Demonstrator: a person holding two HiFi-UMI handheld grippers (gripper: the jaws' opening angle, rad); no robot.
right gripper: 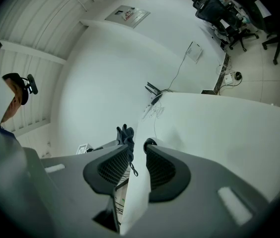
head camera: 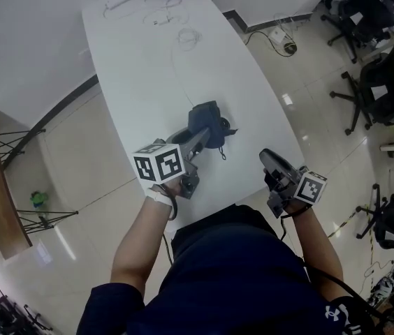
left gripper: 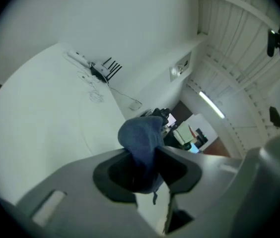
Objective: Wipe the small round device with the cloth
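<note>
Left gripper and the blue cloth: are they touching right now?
Touching. The left gripper view shows the blue cloth pinched between the two jaws of the left gripper, bunched up beyond them.

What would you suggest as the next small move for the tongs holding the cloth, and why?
Probably ease the left tongs toward the small round device so the blue cloth rubs it. The cloth is clamped and bunched right beside it, and the right tongs stand open, holding nothing.

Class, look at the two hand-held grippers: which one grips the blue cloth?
The left hand-held gripper: its jaws pinch the blue cloth, while the right hand-held gripper is open and empty.
</note>
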